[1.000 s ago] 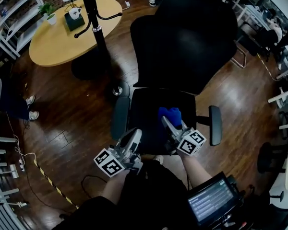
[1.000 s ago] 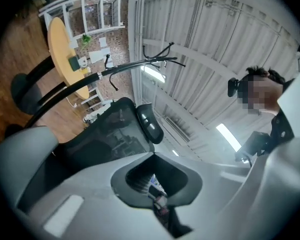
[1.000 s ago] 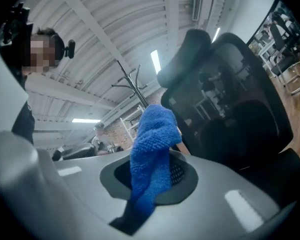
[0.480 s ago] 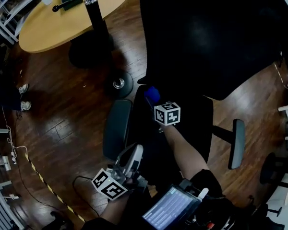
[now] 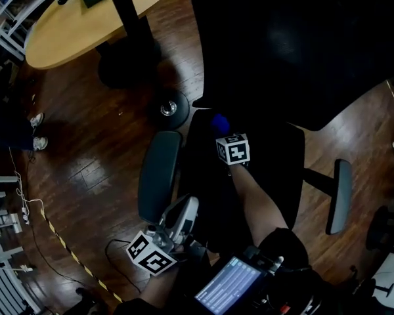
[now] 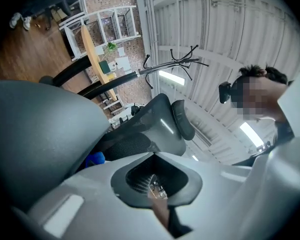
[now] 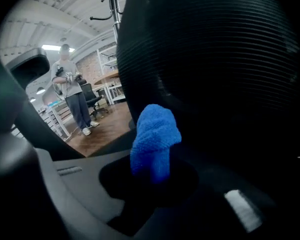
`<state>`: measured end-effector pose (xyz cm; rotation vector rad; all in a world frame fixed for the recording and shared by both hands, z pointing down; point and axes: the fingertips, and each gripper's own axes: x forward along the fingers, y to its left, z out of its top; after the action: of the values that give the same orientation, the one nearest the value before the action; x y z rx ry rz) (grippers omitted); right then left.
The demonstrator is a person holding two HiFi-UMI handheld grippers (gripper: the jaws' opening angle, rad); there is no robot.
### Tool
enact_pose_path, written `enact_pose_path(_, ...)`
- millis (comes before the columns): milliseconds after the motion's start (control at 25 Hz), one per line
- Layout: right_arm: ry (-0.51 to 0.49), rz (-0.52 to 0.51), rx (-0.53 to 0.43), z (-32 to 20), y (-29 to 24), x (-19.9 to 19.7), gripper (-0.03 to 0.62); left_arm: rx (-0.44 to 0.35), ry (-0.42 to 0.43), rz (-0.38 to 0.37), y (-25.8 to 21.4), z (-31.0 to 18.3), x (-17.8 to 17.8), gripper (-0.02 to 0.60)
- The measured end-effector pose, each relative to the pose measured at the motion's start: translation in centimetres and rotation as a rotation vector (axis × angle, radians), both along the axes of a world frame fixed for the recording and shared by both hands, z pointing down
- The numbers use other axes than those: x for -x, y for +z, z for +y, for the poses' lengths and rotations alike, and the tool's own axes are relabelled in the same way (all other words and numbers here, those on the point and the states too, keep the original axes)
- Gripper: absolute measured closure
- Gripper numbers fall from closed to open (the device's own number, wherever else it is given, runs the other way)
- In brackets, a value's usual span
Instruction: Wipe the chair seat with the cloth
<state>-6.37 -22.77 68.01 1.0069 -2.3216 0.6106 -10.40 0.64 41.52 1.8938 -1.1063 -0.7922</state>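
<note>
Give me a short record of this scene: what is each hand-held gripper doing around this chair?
Right hand-held gripper: shut on the blue cloth
Cloth position: at the back of the chair seat, close to the backrest
Left hand-held gripper: shut, holding nothing, near the armrest
Surroundings: wood floor, round table

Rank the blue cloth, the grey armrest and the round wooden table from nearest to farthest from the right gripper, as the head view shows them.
1. blue cloth: held in the right gripper.
2. grey armrest: on its left.
3. round wooden table: far, upper left.
</note>
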Motion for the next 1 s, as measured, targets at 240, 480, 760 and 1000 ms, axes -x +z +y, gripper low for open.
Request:
enact_pose_path(240,0.226,0.126,0.038,-0.8,1.0,-16.2,0.545,0.016,0.05,-0.038,0.6,-1.9,-1.7,0.588)
enact_pose_path(480,0.436,0.2,0.049,-0.6,0.0,-30.6,0.545,0.034,0.114,-0.076,1.3,-3.9,-4.0,0.588)
enact_pose_path(760,0.47,0.233,0.038,0.3,-0.2,-34.1,0.545,0.044,0.114,-0.089,1.4,-4.1,-4.7,0.588)
enact_pose_path(1000,0.445,0.153,-0.012,0.4,-2.0,-31.9,0.545,0.04,0.092,-0.084,1.3,-3.8,-4.1,0.588)
